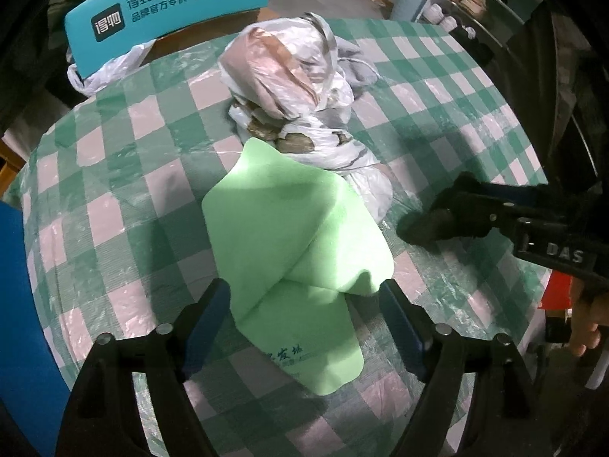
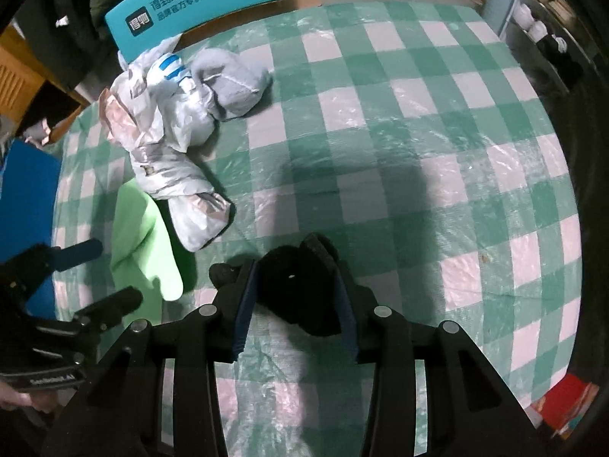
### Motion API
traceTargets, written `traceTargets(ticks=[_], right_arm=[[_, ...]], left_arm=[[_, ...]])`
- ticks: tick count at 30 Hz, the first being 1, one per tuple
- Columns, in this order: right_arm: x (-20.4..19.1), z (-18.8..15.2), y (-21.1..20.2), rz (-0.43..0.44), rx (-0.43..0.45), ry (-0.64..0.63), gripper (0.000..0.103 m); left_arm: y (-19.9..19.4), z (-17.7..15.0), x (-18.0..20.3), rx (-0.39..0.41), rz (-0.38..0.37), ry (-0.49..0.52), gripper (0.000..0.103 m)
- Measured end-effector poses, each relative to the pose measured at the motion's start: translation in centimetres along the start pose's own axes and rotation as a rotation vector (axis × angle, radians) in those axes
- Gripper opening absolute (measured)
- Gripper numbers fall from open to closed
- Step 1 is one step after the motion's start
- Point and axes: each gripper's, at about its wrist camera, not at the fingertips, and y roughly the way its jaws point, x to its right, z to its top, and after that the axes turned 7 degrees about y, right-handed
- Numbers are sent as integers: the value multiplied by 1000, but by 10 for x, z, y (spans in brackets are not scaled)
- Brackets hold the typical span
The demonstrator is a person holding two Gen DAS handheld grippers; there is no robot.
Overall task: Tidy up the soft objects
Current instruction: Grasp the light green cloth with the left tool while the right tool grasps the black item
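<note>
Both tongs point steeply down at the checked tablecloth (image 2: 418,114). Low in the left wrist view my left gripper (image 1: 304,304) stands released, its blue pads spread wide on either side of the green cloth (image 1: 289,236), which lies folded into a rough triangle at frame centre, untouched by either pad. My right gripper (image 2: 297,297), low centre in its own view, is clenched on a black soft item (image 2: 300,285); both pads seem to press its flanks, and in the left view it shows at right centre, just beside the cloth.

I judge the step in hand to be gathering: the black piece is taken, the green cloth is next. That calls for lowering the left pads onto a folded edge and closing there, so the layers don't slide apart.

Beyond the cloth sits a crumpled heap of plastic bags (image 1: 297,87), with a grey bundle (image 2: 232,83) at its far side. What the bags hold is unclear, and the black item is too dark to identify. A teal box (image 1: 163,7) is cut off at upper left.
</note>
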Motion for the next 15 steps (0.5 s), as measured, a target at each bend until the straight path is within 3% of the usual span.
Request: traceTargets(ticks=[3,6,15], right_arm=[[-2,3,-7,22,13,-2,60],[-5,5,-15,40,23,-26,67],[-26,-3,-6,-23,-1,-207,68]], left_arm=[[5,2,3,-6,12,7,83],[13,3,2,-26,17,4,83],[23,3,7,-26,45,45,87]])
